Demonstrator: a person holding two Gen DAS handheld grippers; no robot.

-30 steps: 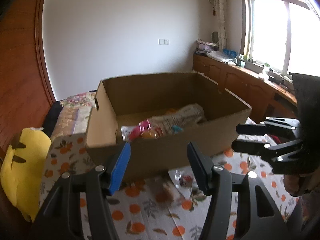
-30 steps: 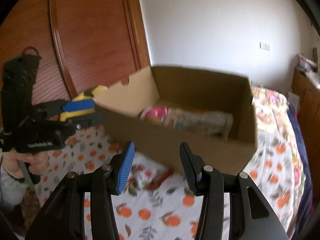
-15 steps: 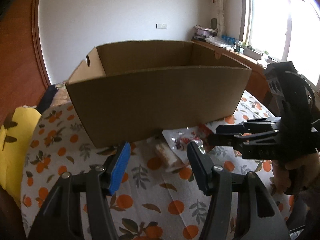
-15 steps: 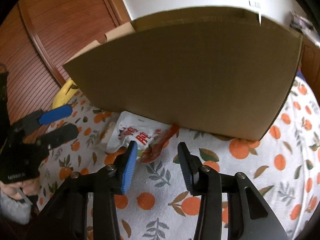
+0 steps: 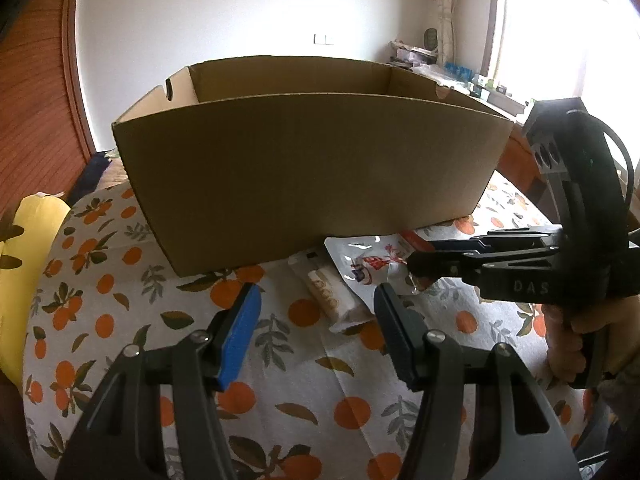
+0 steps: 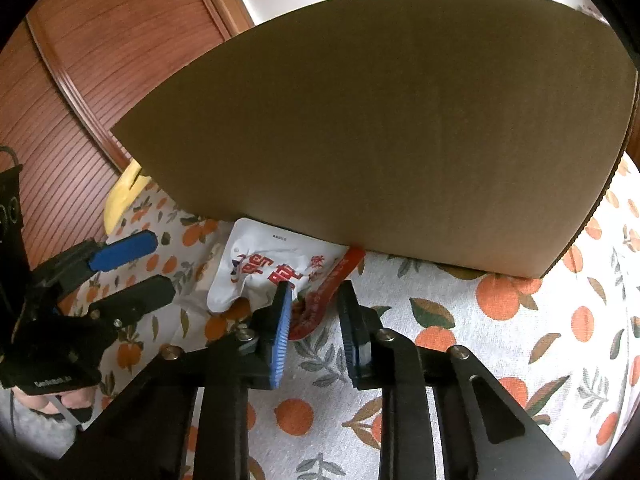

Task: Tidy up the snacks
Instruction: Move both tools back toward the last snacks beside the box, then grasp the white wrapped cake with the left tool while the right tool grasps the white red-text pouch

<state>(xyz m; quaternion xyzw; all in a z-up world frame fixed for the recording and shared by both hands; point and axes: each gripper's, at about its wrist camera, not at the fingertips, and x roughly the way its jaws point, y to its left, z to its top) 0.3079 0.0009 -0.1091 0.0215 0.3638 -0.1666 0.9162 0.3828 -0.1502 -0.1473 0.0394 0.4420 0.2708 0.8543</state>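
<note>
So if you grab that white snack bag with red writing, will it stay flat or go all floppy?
Probably floppy: the white pouch already looks crinkled and bent lying on the cloth. It seems thin, so likely light. Its shiny film may slip.

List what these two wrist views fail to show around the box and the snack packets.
- Cardboard box contents: hidden in both views by its near wall.
- Red stick packet: its far end runs under the box in the right wrist view; the right gripper, jaws closing around it, covers its near part.
- White pouch: partly covered by the right gripper's fingers in the left wrist view.
- Clear-wrapped biscuit packet: label too small to read.
</note>
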